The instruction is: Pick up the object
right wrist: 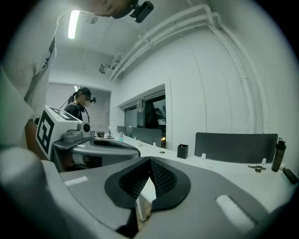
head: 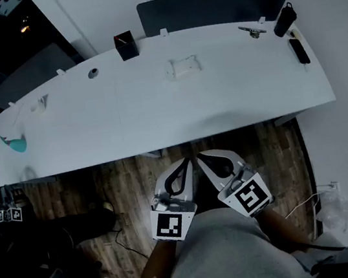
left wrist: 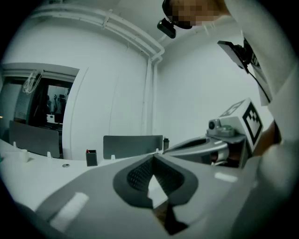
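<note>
The left gripper (head: 185, 165) and right gripper (head: 204, 158) are both pressed together on nothing, side by side at lower centre of the head view, well short of the table (head: 156, 111). The task names no particular thing; the likeliest is the small white piece (head: 182, 67) lying alone at upper centre of the tabletop. It looks light, stiff and low, probably smooth plastic, so a pinch across its narrower sides seems best, though its exact shape is too small to tell.

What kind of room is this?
Probably an office. There is a long white desk with a dark divider screen behind it, and a black pen holder and a bottle on top.
</note>
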`<state>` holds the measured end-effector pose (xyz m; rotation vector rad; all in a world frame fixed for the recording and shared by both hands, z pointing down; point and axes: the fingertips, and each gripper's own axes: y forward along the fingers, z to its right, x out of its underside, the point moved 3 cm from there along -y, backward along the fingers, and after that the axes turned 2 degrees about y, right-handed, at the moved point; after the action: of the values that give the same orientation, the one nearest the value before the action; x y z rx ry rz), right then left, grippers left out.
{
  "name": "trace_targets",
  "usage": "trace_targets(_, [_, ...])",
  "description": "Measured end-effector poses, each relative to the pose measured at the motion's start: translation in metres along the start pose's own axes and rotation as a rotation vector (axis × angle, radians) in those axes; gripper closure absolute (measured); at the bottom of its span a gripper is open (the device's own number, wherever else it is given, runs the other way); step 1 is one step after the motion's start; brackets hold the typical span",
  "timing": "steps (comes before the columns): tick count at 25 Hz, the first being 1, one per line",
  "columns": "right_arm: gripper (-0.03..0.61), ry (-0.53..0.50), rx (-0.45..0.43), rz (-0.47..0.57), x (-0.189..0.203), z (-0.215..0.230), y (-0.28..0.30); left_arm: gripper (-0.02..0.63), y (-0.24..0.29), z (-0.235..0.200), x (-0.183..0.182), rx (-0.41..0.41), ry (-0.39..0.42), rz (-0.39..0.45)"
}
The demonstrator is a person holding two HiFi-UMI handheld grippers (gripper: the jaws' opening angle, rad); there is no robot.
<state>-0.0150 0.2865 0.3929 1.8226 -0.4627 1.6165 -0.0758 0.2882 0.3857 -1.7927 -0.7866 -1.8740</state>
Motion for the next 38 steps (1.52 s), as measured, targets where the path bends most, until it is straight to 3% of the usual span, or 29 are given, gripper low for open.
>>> trace_targets(4, [0.581, 0.071, 0.001, 0.021, -0.003, 0.047, 0.005, 0.615, 0.042, -0.001, -0.007, -0.030, -0.002, -0.022])
trace_targets(10, [0.581, 0.049, 0.016, -0.011, 0.009, 0.106, 0.006, 0.615, 0.093, 0.010, -0.004, -0.038, 0.046, -0.061])
trace_targets(14, [0.581, 0.061, 0.005, -0.003, 0.013, 0.119, 0.009, 0.615, 0.110, 0.011, -0.003, -0.030, 0.063, -0.080])
trace_targets(22, [0.581, 0.060, -0.020, -0.046, 0.019, 0.140, 0.039, 0.615, 0.135, -0.026, 0.010, -0.072, -0.007, -0.114])
trace_targets(29, [0.581, 0.025, 0.024, -0.084, 0.011, 0.179, 0.084, 0.615, 0.191, -0.062, 0.009, 0.009, 0.031, -0.080])
trace_targets(34, [0.581, -0.086, 0.025, -0.137, 0.002, 0.205, 0.126, 0.615, 0.219, -0.101, 0.012, 0.054, 0.057, -0.094])
trace_targets(38, [0.581, -0.031, 0.059, -0.147, -0.002, 0.217, 0.155, 0.615, 0.236, -0.132, 0.015, 0.077, 0.029, -0.111])
